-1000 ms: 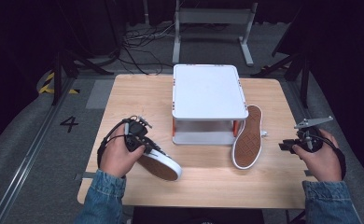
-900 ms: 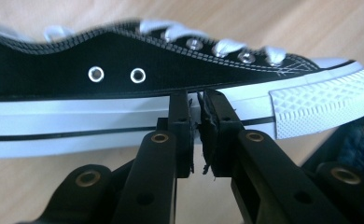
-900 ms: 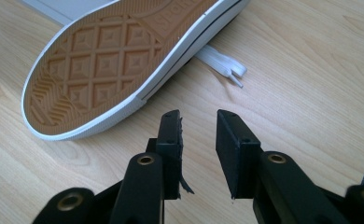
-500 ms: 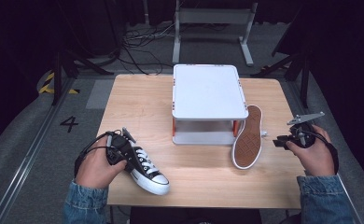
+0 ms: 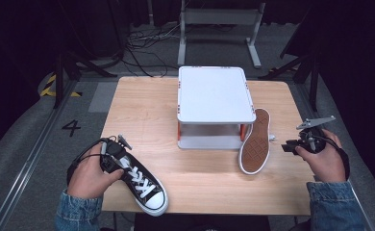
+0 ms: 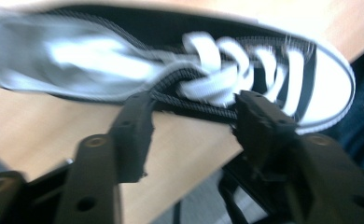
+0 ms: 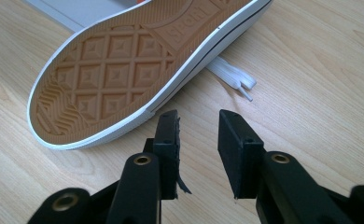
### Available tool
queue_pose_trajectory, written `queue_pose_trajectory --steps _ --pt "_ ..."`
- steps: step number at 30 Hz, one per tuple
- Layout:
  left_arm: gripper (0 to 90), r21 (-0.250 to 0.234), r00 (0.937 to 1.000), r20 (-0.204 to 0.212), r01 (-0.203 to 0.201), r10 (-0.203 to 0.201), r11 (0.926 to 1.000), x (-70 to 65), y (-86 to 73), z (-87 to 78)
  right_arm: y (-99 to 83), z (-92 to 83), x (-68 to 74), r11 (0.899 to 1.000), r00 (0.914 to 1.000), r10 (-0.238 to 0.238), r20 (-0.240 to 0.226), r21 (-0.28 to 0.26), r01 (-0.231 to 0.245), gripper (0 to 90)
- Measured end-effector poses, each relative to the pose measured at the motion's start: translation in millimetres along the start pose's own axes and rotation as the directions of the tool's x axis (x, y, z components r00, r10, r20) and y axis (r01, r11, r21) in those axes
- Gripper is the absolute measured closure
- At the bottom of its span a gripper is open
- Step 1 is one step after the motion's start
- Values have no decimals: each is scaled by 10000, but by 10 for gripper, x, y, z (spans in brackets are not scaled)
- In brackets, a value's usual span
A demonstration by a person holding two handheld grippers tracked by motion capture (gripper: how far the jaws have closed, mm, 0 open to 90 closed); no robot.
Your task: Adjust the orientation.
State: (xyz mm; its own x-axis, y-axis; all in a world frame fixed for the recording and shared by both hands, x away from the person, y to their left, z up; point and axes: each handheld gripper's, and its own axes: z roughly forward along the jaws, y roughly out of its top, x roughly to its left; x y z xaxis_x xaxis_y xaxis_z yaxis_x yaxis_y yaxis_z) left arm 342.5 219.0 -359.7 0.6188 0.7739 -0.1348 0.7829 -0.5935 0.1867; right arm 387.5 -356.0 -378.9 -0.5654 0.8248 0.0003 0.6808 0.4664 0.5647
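A black sneaker with white laces [image 5: 144,185] stands upright near the table's front left edge, toe toward the person. My left gripper [image 5: 122,160] is at its heel end. Its jaws have just been opening. In the left gripper view, my left gripper [image 6: 196,105] is open and the sneaker's [image 6: 245,60] black rim runs across the gap at the tips, not pressed by the pads. A second sneaker [image 5: 254,142] leans sole-out against the white stand [image 5: 214,94]. My right gripper [image 5: 287,146] hovers to its right, open. In the right gripper view, my right gripper [image 7: 199,119] holds nothing and the tan sole [image 7: 124,60] lies just ahead.
The white stand sits on orange legs at the middle back of the wooden table [image 5: 142,106]. A white lace end [image 7: 231,77] trails from under the leaning sneaker. Beyond the table are a dark floor, cables and a metal frame.
The left hand has carried the black sneaker toward the front left edge and turned it upright. The left jaws have opened off it. The right hand has barely moved.
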Motion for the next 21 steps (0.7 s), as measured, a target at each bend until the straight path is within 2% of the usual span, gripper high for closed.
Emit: queue_pose_trajectory --steps 1,2,3,4,6,7,8,9,11,12,13,14,15,19,21 --pt "331 -276 9996 -108 -251 248 9993 -8 33 3 -8 6 5 10000 10000 -50 26 55 50 688" --pt "331 -280 9993 -110 -355 352 9990 -6 56 19 -8 6 5 10000 10000 -50 26 55 50 688" --pt "302 67 9994 212 -269 267 9996 14 129 112 -14 6 15 9999 9999 -89 46 46 89 682" --pt "261 190 9993 211 -318 314 9993 18 157 159 -19 5 20 10000 10000 -84 13 31 84 677" --pt "255 534 9984 391 -426 405 9977 27 219 279 -29 1 24 9999 9999 -118 44 16 118 669" --pt "246 534 9984 391 -426 405 9977 27 219 279 -38 -3 22 9999 9999 -122 79 32 122 663" --pt "233 805 9981 520 -386 345 9960 25 249 351 -51 -5 17 9999 9999 -98 91 28 97 660" --pt "205 1344 9984 475 -352 291 9903 10 289 451 -62 -7 13 10000 9999 -82 135 48 82 658" --pt "189 1585 9986 403 -410 350 9865 2 316 483 -83 -9 0 9999 9998 -87 179 83 86 654" --pt "198 1693 9991 359 -288 230 9852 -4 324 474 -90 -9 -1 9999 9998 -67 187 84 65 653" --pt "238 1693 9991 359 -288 230 9852 -4 324 474 -100 -11 -4 9999 9997 -80 223 88 78 654" --pt "238 1762 9996 265 -156 111 9842 -11 322 462 -100 -11 -4 9999 9997 -80 223 88 78 654" --pt "334 1705 9998 200 -19 -16 9854 -7 316 437 -112 -18 0 9999 9997 -93 241 92 91 653" --pt "474 1698 9992 -240 -281 326 9851 -72 331 377 -126 -29 4 9998 9994 -187 304 119 183 654" --pt "626 1505 9978 -219 -579 619 9869 -103 349 329 -134 -36 6 9997 9992 -190 344 125 186 655"
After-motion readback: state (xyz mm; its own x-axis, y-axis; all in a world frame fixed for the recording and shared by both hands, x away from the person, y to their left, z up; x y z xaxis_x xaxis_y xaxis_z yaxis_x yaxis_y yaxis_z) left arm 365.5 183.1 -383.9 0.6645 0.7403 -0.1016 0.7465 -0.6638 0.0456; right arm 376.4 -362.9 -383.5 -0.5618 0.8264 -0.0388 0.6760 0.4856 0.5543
